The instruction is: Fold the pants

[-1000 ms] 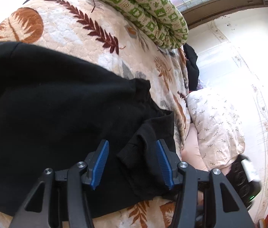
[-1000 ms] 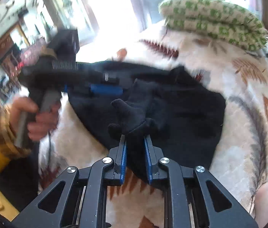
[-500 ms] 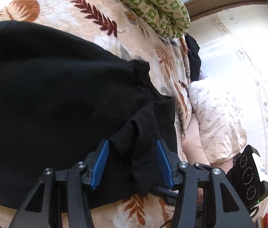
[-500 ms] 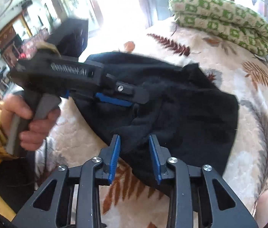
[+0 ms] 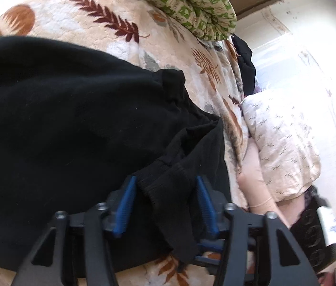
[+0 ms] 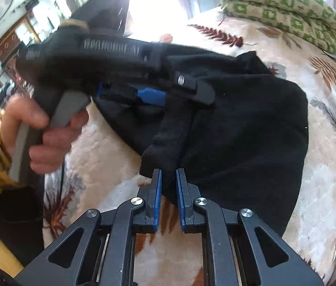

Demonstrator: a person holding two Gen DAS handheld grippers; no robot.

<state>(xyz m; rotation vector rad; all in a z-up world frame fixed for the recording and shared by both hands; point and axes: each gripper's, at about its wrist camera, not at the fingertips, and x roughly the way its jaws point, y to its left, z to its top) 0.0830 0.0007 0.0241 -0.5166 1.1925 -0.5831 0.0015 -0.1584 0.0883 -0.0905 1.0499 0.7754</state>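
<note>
Black pants (image 5: 60, 131) lie spread on a leaf-patterned blanket (image 5: 96, 19). A ribbed cuff (image 5: 165, 190) of one leg stands up between the blue pads of my left gripper (image 5: 165, 183). Its jaws are closing, and the pads do not clearly press the cloth. In the right wrist view my right gripper (image 6: 168, 174) is shut on the near edge of the same raised fold of the pants (image 6: 239, 131). A hand (image 6: 36, 128) with a plaid cuff holds the left gripper (image 6: 191, 88) just beyond that fold. The right gripper's body (image 5: 316, 233) shows at lower right in the left wrist view.
A folded green-patterned quilt (image 5: 187, 7) (image 6: 282, 7) lies at the far end of the bed. A white floral pillow (image 5: 282, 143) and a dark garment (image 5: 244, 64) sit at the bed's right side. Shelves and furniture (image 6: 13, 47) stand beyond the left edge.
My left gripper has slid forward around the cuff and its jaws have narrowed. The right jaws, wider half a second ago, have closed on the raised fold.
</note>
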